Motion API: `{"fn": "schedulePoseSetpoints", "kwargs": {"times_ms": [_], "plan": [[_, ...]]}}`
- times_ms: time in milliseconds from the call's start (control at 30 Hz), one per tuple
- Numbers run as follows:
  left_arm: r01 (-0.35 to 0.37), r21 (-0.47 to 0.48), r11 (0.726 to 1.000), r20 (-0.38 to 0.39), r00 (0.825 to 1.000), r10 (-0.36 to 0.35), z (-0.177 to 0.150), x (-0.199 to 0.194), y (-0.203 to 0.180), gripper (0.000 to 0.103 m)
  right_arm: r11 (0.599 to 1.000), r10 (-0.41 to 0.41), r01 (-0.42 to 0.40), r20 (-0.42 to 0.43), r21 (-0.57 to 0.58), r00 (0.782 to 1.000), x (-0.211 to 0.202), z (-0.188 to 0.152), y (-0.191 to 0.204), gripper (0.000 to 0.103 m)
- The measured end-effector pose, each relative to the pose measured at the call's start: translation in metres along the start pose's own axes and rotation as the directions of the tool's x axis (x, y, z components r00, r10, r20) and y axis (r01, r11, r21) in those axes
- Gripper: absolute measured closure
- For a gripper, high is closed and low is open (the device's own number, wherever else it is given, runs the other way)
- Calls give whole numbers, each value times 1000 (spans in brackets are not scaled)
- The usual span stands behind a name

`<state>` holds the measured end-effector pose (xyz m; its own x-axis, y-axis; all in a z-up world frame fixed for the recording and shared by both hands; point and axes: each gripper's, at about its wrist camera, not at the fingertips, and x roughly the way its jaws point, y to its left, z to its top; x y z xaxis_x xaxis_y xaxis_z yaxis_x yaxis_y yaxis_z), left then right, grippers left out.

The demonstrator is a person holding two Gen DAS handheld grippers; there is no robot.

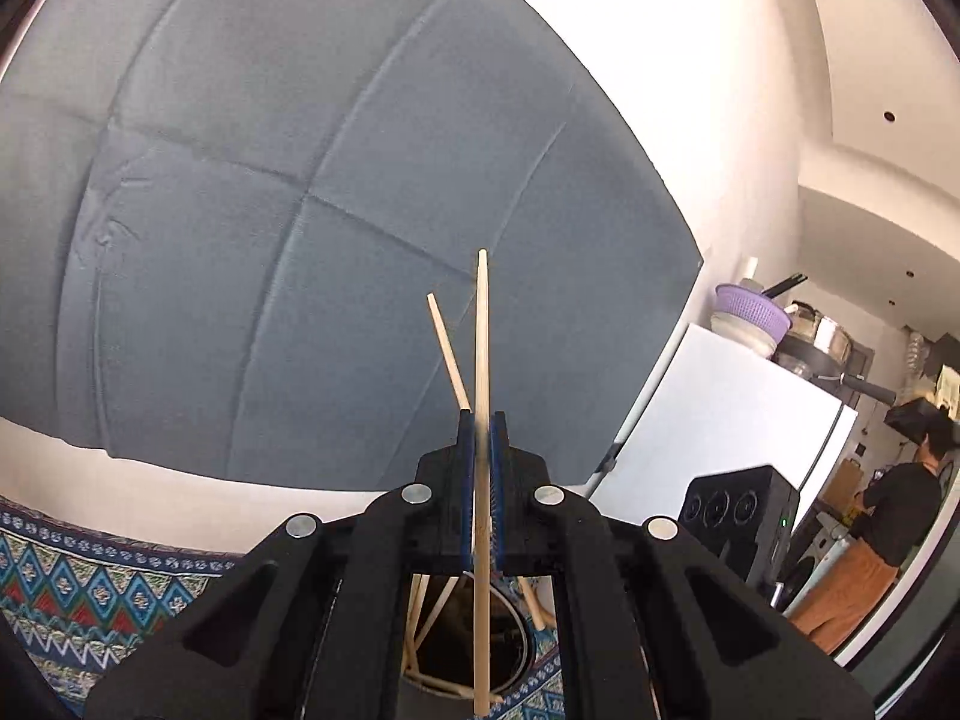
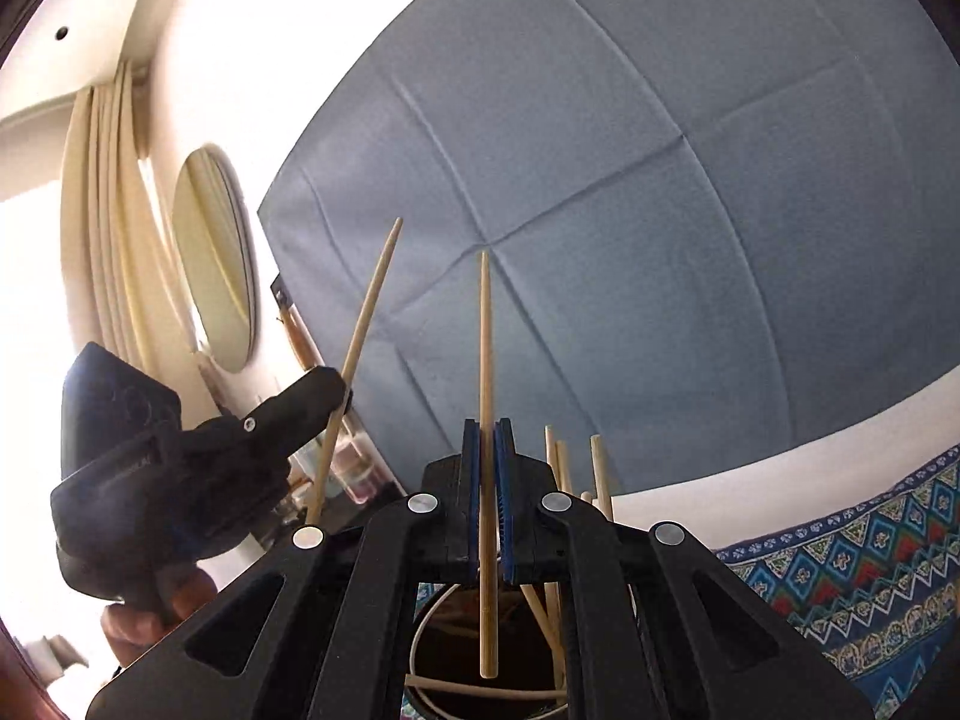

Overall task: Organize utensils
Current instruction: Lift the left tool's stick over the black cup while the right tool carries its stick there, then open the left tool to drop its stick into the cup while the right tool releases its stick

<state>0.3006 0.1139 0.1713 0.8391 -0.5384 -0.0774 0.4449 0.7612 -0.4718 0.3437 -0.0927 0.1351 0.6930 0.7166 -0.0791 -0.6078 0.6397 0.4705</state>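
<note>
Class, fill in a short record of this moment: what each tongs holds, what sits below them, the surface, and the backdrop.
left tongs: shut on one chopstick
right tongs: shut on another chopstick
below: round container holding more chopsticks
surface: patterned cloth
backdrop: creased blue sheet

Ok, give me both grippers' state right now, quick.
Left gripper: shut on a wooden chopstick.
Right gripper: shut on another wooden chopstick.
</note>
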Motion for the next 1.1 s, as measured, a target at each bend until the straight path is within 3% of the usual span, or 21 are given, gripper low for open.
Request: {"fn": "schedulePoseSetpoints", "kwargs": {"times_ms": [200, 333, 600, 733, 1100], "plan": [[-16, 2, 1000, 95, 995, 15, -23, 18, 17, 98, 990, -42, 55, 101, -133, 994, 3, -18, -1, 98], [-15, -9, 1000, 110, 994, 16, -39, 24, 26, 98, 980, -62, 79, 97, -181, 993, 6, -29, -4, 98], [4, 119, 993, 81, 997, -13, -55, 10, 14, 98, 962, -80, 91, 51, -259, 995, -1, -44, 4, 98], [-27, 191, 981, 51, 999, 17, -66, 1, 7, 98, 951, -91, 98, 36, -295, 995, -9, -47, 9, 98], [-84, 209, 974, 8, 996, 84, -76, -16, 6, 98, 925, -132, 126, 9, -358, 991, -36, -53, 23, 98]]}}
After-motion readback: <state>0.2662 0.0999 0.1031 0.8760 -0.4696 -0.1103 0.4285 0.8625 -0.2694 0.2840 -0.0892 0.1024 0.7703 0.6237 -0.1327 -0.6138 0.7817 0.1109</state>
